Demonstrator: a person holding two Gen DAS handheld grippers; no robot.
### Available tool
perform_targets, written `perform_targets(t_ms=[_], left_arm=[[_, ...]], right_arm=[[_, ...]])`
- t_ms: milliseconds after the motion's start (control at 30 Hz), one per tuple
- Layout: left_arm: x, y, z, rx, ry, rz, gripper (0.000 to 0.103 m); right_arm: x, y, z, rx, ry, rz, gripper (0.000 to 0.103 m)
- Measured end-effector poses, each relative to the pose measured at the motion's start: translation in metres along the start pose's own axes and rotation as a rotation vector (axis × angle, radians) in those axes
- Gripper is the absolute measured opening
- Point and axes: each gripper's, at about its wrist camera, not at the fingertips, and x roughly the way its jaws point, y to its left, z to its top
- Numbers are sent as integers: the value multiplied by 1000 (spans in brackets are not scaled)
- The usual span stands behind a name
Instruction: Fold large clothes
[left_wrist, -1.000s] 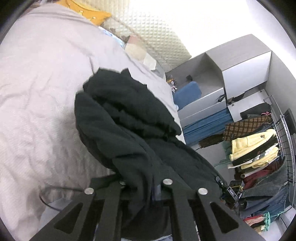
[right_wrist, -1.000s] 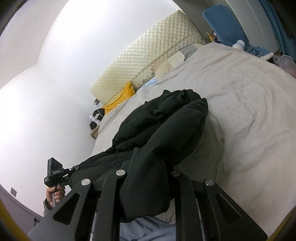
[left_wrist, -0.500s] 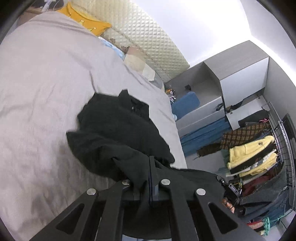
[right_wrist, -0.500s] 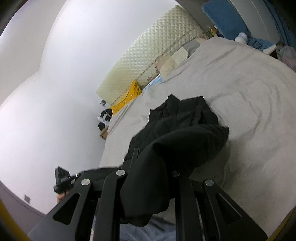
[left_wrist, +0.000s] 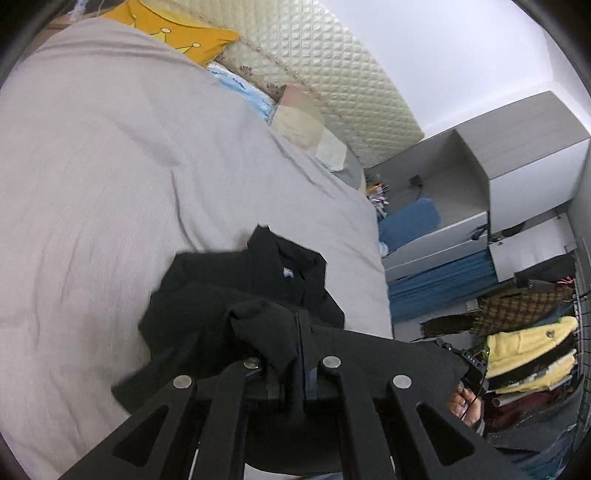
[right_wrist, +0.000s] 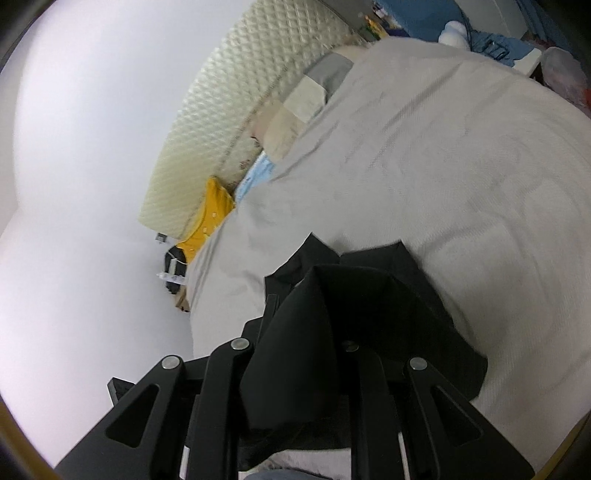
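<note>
Since a second ago the black garment (left_wrist: 236, 295) has dropped from a raised bundle to lying mostly on the grey bedspread (left_wrist: 110, 166); more of the bed shows beyond it in both wrist views, and its collar end now points toward the headboard (left_wrist: 325, 74).

Left gripper (left_wrist: 291, 354): jaws closed down on a fold of the black garment, cloth bunched between the fingers and draped over the left one. Right gripper (right_wrist: 306, 332): also clamped on the garment (right_wrist: 369, 314), a thick fold hanging over the gap and hiding the fingertips.

Garment sits near the foot edge of the bed, toward its wardrobe-side edge, with the near hem lifted off the spread by both grippers. A small light label (left_wrist: 287, 273) shows inside the collar. Fabric edges are motion-blurred.

Around it: yellow pillow (left_wrist: 177, 33) and a patchwork pillow (left_wrist: 306, 125) at the head edge against the quilted headboard. Past the bed's far side edge, grey cabinets (left_wrist: 517, 155), a blue cushion (left_wrist: 410, 221), and a rack of hanging clothes (left_wrist: 528, 343). The person's right hand (left_wrist: 467, 404) is visible at the left view's right edge.
</note>
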Motion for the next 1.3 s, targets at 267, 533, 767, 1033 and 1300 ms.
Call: perform_targets(t_ms=[267, 533, 767, 1033, 1300], left_arm=[[121, 32, 86, 11, 109, 76, 5], [209, 77, 118, -57, 281, 72, 5], [226, 95, 115, -151, 403, 11, 7], [196, 105, 118, -304, 450, -64, 13], [152, 97, 106, -256, 410, -29, 41]], right_arm=[[110, -21, 74, 15, 74, -131, 18], [208, -77, 103, 100, 225, -238, 18], [216, -100, 100, 239, 265, -220, 21], [192, -101, 96, 334, 300, -190, 31], [143, -76, 99, 257, 218, -158, 62]])
